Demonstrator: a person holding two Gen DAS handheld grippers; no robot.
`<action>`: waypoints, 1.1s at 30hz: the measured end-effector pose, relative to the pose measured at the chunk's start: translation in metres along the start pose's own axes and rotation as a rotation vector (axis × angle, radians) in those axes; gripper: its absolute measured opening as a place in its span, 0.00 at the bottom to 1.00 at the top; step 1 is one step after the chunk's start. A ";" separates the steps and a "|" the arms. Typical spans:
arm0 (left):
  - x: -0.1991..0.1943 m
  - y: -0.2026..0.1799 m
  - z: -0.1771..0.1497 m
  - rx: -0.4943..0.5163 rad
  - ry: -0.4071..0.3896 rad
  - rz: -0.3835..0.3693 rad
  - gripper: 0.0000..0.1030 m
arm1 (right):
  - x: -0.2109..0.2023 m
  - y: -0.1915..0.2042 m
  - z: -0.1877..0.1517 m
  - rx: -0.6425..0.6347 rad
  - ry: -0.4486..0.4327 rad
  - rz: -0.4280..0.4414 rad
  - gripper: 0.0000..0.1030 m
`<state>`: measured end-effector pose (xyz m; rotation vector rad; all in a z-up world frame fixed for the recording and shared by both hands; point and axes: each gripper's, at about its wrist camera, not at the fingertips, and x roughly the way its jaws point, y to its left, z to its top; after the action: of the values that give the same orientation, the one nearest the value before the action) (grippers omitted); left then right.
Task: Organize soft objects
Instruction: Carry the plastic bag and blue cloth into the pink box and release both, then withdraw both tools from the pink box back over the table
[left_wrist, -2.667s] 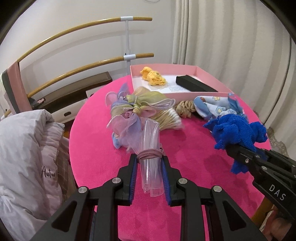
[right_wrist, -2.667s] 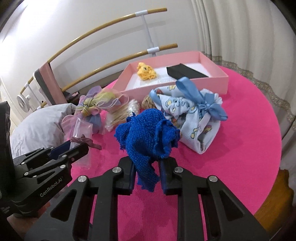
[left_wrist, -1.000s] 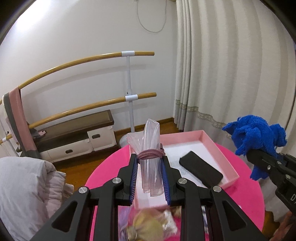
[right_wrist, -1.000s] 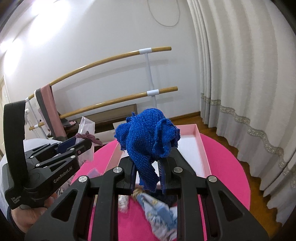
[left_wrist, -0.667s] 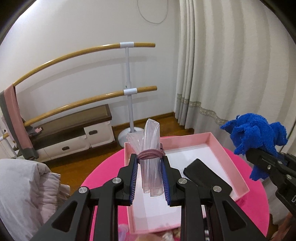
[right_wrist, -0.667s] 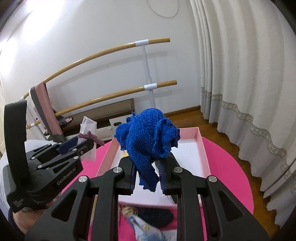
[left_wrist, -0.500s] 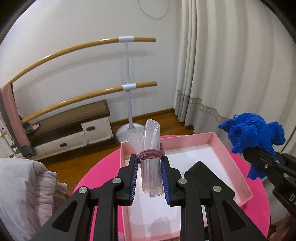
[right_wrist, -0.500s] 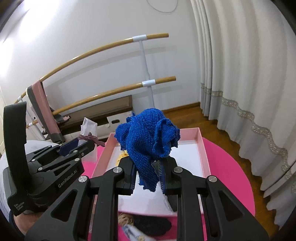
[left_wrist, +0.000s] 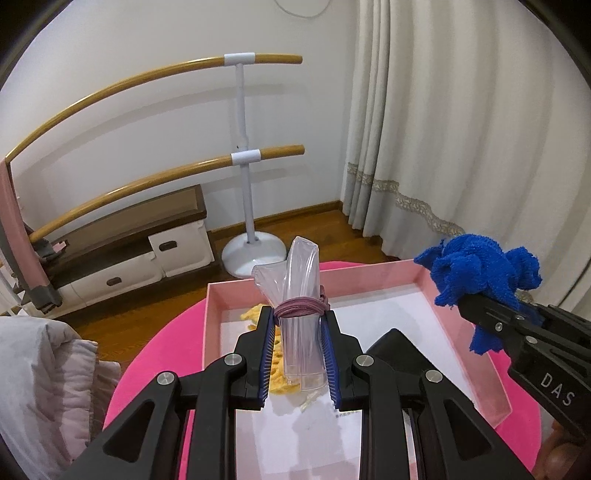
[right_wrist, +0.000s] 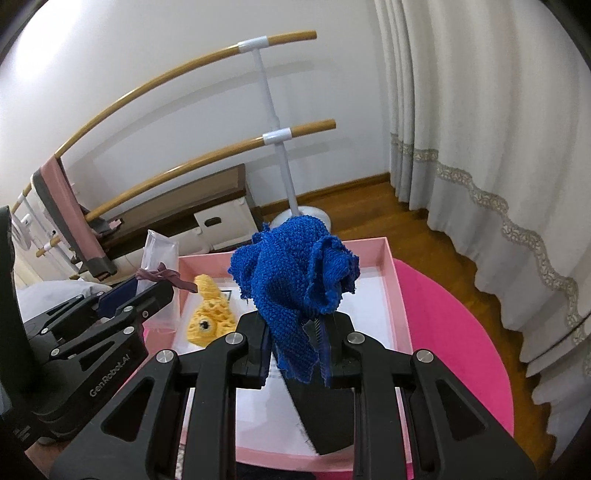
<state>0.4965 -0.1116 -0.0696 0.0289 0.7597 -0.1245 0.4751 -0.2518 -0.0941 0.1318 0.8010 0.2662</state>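
**Both grippers loaded, over pink box**

Left gripper: fingers clamped on a rolled clear plastic bag bound with a mauve band.
Right gripper: fingers clamped on a crumpled blue knit cloth.
Both items held above the open pink box on the pink-covered desk.
Box contents: yellow crocheted toy, black flat case.
Behind: ballet barre, curtain.

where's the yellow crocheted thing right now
The yellow crocheted piece lies inside the pink box, in its far left part in the right wrist view, beside the black case and below the left gripper.
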 end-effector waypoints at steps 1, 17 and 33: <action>-0.002 -0.001 -0.006 -0.001 0.001 -0.001 0.21 | 0.003 -0.003 0.001 0.004 0.006 -0.003 0.18; 0.030 0.015 0.022 -0.016 -0.013 -0.011 0.91 | 0.031 -0.036 0.003 0.096 0.045 -0.029 0.81; -0.068 0.037 -0.054 -0.044 -0.142 0.057 1.00 | -0.066 -0.017 -0.031 0.116 -0.106 -0.025 1.00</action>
<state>0.4153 -0.0640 -0.0626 -0.0001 0.6187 -0.0549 0.4119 -0.2859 -0.0735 0.2427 0.7122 0.1877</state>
